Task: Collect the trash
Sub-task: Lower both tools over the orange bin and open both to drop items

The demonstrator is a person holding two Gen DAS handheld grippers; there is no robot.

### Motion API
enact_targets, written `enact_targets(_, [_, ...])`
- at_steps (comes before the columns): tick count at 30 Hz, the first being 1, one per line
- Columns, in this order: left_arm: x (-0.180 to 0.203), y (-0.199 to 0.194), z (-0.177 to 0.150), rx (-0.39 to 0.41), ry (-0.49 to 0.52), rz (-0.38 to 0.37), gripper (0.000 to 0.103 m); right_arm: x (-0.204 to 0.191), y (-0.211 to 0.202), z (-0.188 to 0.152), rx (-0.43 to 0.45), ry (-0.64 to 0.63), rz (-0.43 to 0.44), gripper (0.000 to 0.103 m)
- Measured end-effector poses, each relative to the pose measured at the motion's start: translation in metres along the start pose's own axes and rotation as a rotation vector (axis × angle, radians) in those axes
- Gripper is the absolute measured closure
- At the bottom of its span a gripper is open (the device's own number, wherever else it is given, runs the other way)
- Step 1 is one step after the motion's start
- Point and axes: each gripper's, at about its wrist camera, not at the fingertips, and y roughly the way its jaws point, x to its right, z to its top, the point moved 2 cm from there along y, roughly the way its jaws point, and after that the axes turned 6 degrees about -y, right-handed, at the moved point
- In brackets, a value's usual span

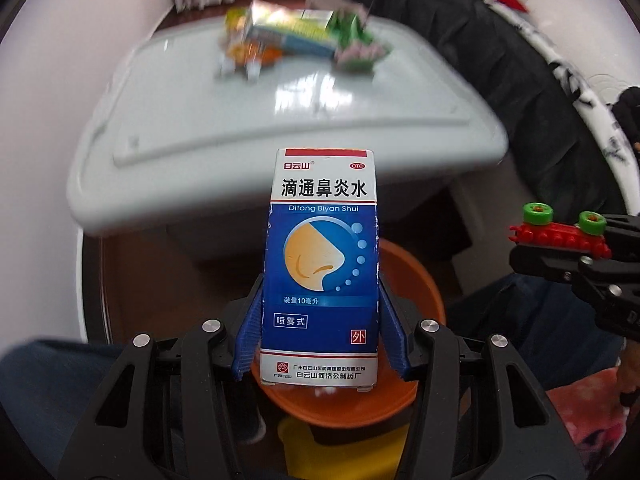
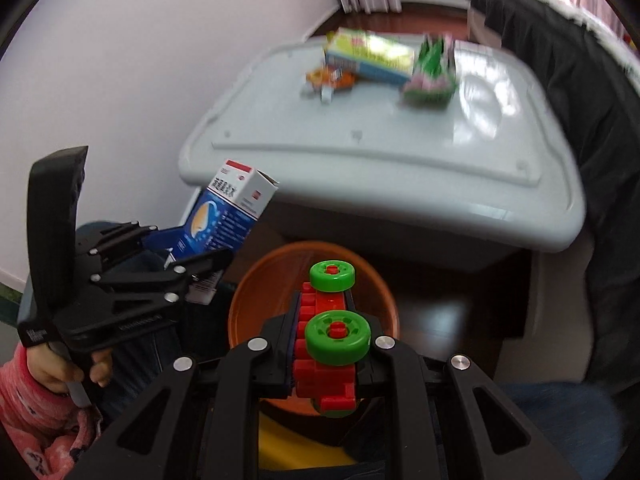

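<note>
Holding a blue and white medicine box [image 1: 320,264], the left gripper [image 1: 320,320] has its jaws pinching the box on both sides. The box stands up tall between the blue pads [image 1: 250,336]. It has a picture of a nose on the front. Right under the box is an orange bowl [image 1: 416,292], low down near the floor. Something yellow [image 1: 296,440] peeks out below the bowl.

The right gripper [image 2: 326,344] has its jaws pressed tight on a red toy piece with two green wheels [image 2: 332,336]. This toy is also over the orange bowl [image 2: 248,304]. In the left wrist view the toy [image 1: 560,236] shows at the right side, well apart from the box.

In the right wrist view the medicine box [image 2: 228,212] shows at the left, tilted, with the left gripper [image 2: 188,256] around it. A hand [image 2: 68,372] in a pink sleeve [image 2: 28,412] holds that gripper's handle.

Behind the bowl is a pale grey plastic surface [image 1: 280,128]. At its far end sit more things, close together: a long yellow and blue box [image 1: 288,28], a green and pink thing [image 1: 356,48], and a small orange thing [image 1: 248,56]. They look blurry, so I cannot tell just what they are. A dark cloth [image 1: 500,40] hangs at the right side of the surface.
</note>
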Motion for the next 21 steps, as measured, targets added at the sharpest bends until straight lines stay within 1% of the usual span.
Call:
enact_targets(3, [-0.005, 0.021, -0.013, -0.075, -0.022, 0.013, 0.053, -0.002, 0.02, -0.009, -0.05, 0.019, 0.021, 0.085])
enact_targets(7, [-0.007, 0.039, -0.028, -0.146, -0.046, 0.017, 0.053, -0.002, 0.034, -0.012, -0.09, 0.039, 0.043, 0.085])
enact_targets(14, [-0.002, 0.053, -0.035, -0.199, -0.036, 0.021, 0.053, 0.005, 0.061, -0.021, -0.174, 0.094, 0.071, 0.085])
enact_targets(19, [-0.002, 0.067, -0.04, -0.249, -0.038, 0.024, 0.053, 0.004, 0.07, -0.021, -0.198, 0.099, 0.073, 0.083])
enact_targets(20, [-0.002, 0.069, -0.041, -0.254, -0.046, 0.024, 0.053, 0.004, 0.069, -0.02, -0.194, 0.099, 0.066, 0.081])
enact_targets(21, [-0.004, 0.071, -0.041, -0.263, -0.055, 0.026, 0.048, 0.004, 0.069, -0.019, -0.19, 0.1, 0.062, 0.064])
